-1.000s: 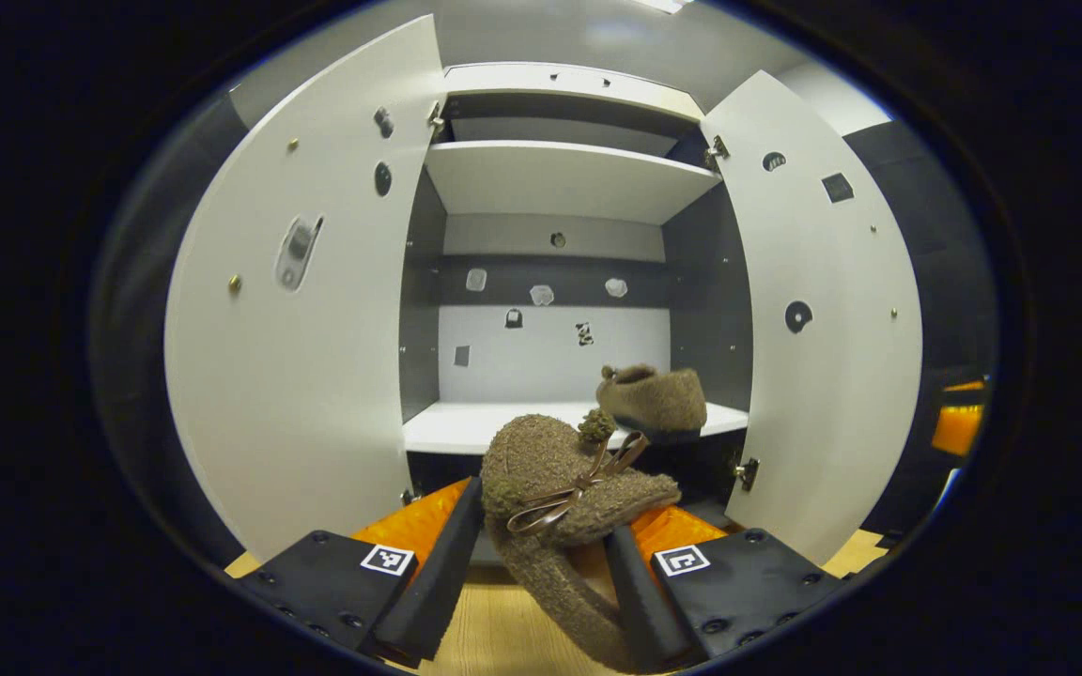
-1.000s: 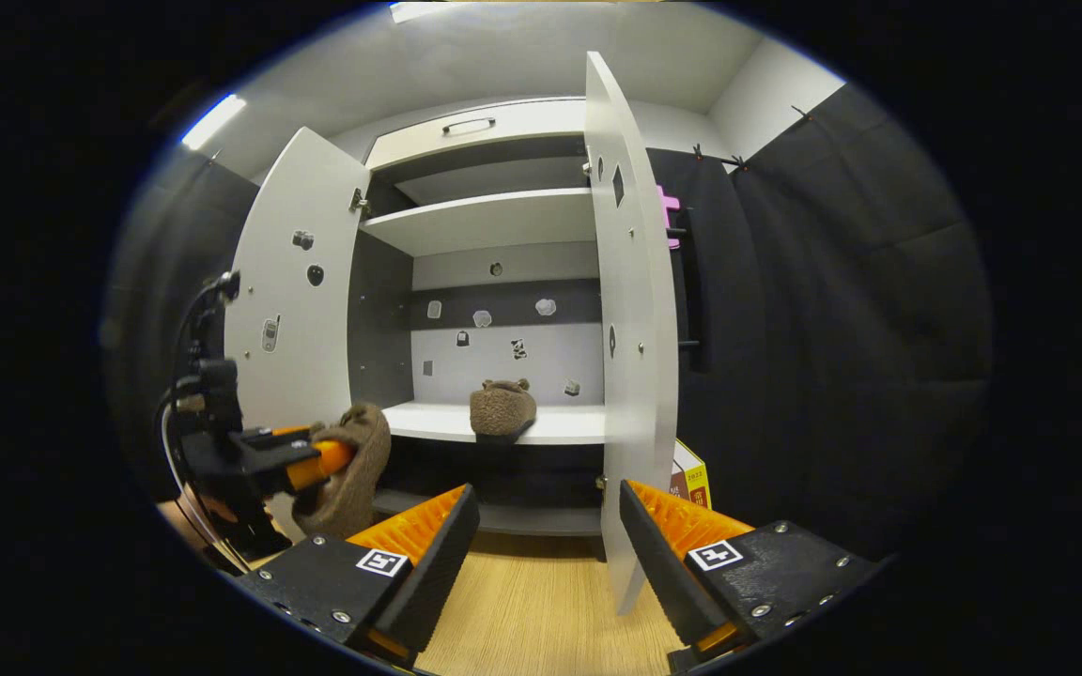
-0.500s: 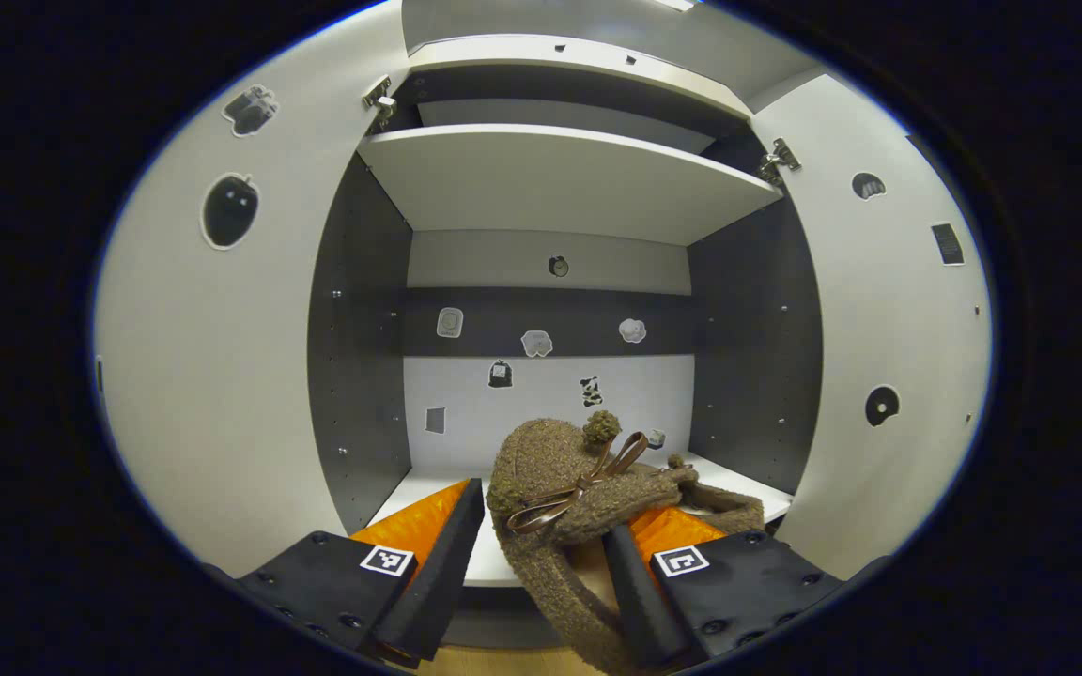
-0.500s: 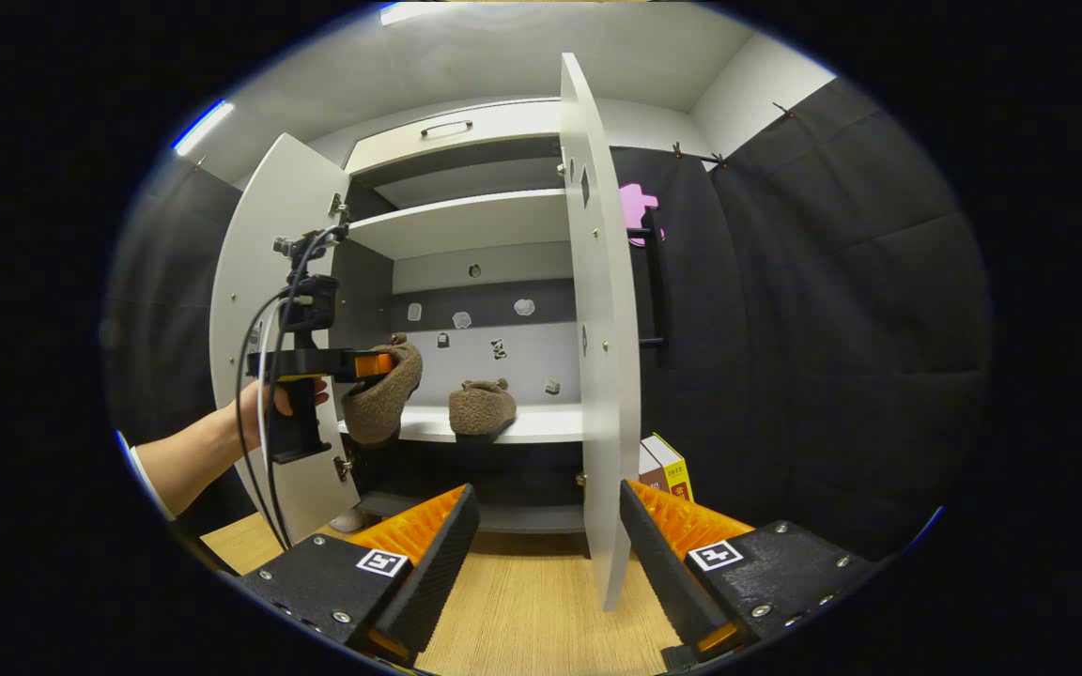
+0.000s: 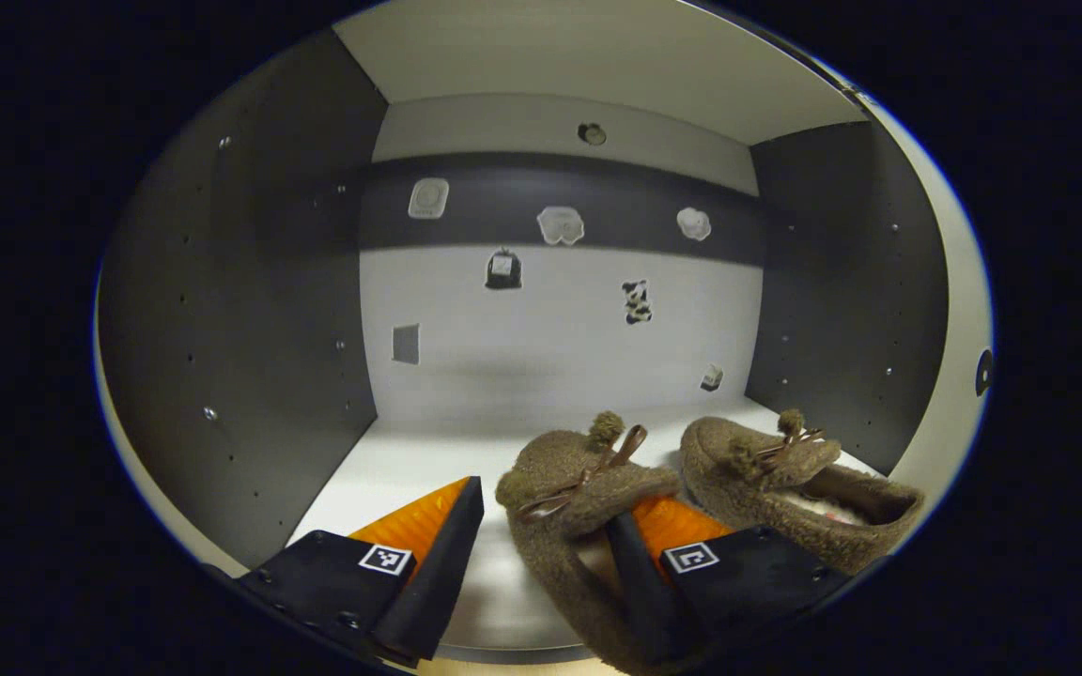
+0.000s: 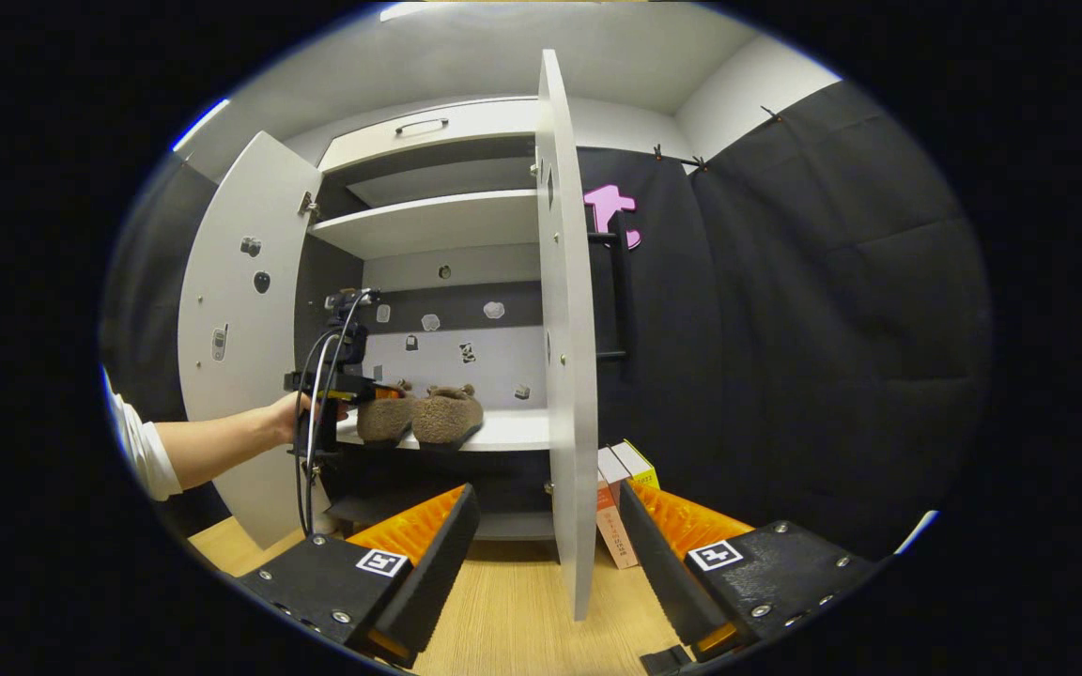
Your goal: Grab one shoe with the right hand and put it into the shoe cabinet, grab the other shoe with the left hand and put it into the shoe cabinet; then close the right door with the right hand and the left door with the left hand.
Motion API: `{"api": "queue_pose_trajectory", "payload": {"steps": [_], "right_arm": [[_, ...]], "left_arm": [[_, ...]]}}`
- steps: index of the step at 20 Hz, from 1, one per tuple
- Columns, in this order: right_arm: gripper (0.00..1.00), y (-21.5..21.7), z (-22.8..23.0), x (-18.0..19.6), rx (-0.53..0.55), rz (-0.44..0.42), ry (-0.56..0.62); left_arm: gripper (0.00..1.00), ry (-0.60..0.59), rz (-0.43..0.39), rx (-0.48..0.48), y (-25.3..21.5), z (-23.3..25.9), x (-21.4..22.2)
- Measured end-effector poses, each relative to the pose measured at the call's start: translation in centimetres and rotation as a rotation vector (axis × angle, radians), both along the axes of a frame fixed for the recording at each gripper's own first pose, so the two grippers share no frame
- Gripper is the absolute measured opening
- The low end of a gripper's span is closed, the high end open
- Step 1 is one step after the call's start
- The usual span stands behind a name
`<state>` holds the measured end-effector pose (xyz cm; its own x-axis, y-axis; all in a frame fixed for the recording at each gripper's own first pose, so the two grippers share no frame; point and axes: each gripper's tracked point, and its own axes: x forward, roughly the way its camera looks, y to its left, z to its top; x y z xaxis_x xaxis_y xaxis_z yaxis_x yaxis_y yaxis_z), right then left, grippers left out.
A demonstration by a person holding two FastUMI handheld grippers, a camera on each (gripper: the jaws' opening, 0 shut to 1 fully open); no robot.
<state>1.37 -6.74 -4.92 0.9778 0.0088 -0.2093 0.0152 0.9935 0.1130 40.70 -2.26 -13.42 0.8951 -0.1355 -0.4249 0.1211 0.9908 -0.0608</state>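
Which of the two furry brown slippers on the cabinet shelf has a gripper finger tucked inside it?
The left-hand slipper: the left gripper has a finger in its opening. The slipper to its right rests on the shelf with nothing gripping it.

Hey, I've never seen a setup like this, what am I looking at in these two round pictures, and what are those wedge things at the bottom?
No robot here: a person holds a two-finger gripper in each hand, each with a camera looking along its fingers, the wedges. The left gripper view is inside the shoe cabinet: the left gripper carries one fuzzy slipper, hooked over one finger, beside the other slipper on the white shelf. The right gripper view is from farther back: the right gripper is open and empty over the wooden floor, facing the right door. Both doors are open.
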Motion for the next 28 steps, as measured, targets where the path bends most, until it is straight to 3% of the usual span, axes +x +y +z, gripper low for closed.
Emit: {"api": "queue_pose_trajectory", "payload": {"steps": [2, 4, 11, 16, 24, 28], "right_arm": [[0.93, 0.3, -0.1, 0.3, -0.001, 0.003, 0.002], [0.93, 0.8, -0.1, 0.4, -0.012, 0.005, 0.0], [0.93, 1.6, 0.3, 1.1, -0.013, 0.018, -0.014], [0.93, 2.0, 0.5, 1.1, -0.005, 0.03, -0.02], [0.93, 3.2, 0.8, 1.2, 0.013, 0.066, -0.037], [0.93, 5.3, 0.8, 0.9, 0.009, 0.118, -0.057]], "left_arm": [[0.92, -0.011, 0.018, -0.04, 0.2, 0.3, 0.0], [0.94, -0.012, 0.014, -0.048, 0.3, 0.8, -0.6], [0.97, -0.037, -0.062, -0.087, -0.1, 2.7, -2.9], [0.99, -0.075, -0.033, -0.136, 1.0, 5.4, -5.3], [0.94, -0.258, 0.025, -0.032, 3.5, 12.7, -14.8], [0.96, -0.331, 0.106, 0.079, 5.8, 14.0, -20.2]]}}
